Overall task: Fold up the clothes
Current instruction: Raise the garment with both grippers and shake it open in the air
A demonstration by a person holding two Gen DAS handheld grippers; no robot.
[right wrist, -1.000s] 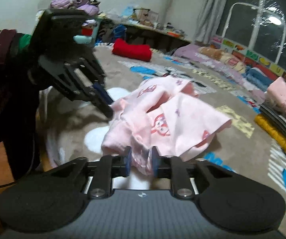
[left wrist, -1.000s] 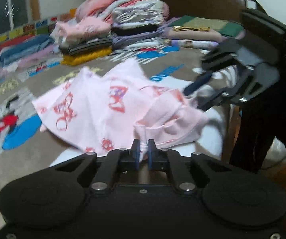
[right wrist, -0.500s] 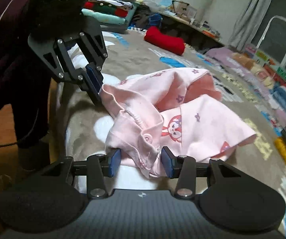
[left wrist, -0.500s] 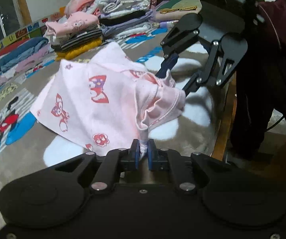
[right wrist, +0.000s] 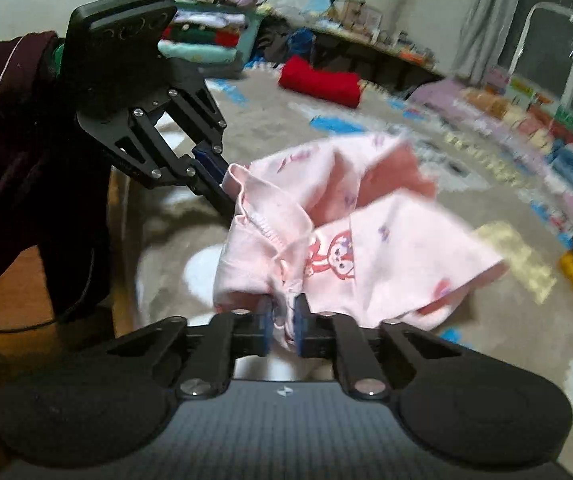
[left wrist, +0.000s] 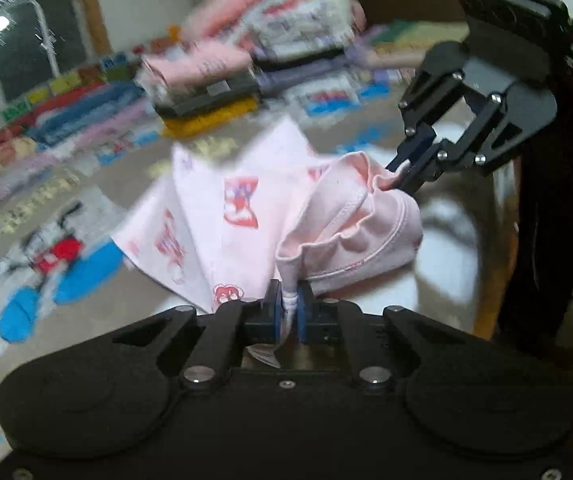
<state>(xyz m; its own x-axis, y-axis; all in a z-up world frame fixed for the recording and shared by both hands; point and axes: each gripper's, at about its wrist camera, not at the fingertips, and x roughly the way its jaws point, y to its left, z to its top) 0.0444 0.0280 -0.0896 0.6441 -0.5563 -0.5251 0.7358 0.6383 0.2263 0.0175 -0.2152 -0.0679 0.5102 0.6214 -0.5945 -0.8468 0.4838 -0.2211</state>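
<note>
A pink garment with red cartoon prints (left wrist: 254, 216) hangs bunched between my two grippers over the bed; it also shows in the right wrist view (right wrist: 366, 236). My left gripper (left wrist: 290, 312) is shut on its gathered waistband edge. My right gripper (right wrist: 282, 320) is shut on another part of the same edge. Each gripper shows in the other's view: the right one (left wrist: 402, 172) at the garment's far fold, the left one (right wrist: 222, 192) likewise. The rest of the cloth trails down toward the blanket.
A grey cartoon-print blanket (left wrist: 86, 200) covers the bed. Stacks of folded clothes (left wrist: 246, 64) stand at the far side. A red folded item (right wrist: 320, 84) lies beyond. The bed's edge and wooden floor (right wrist: 18, 312) are on the person's side.
The right gripper, open half a second ago, has shut on the garment again. Both grippers have lifted the waistband edge higher, and the cloth swings, blurred.
</note>
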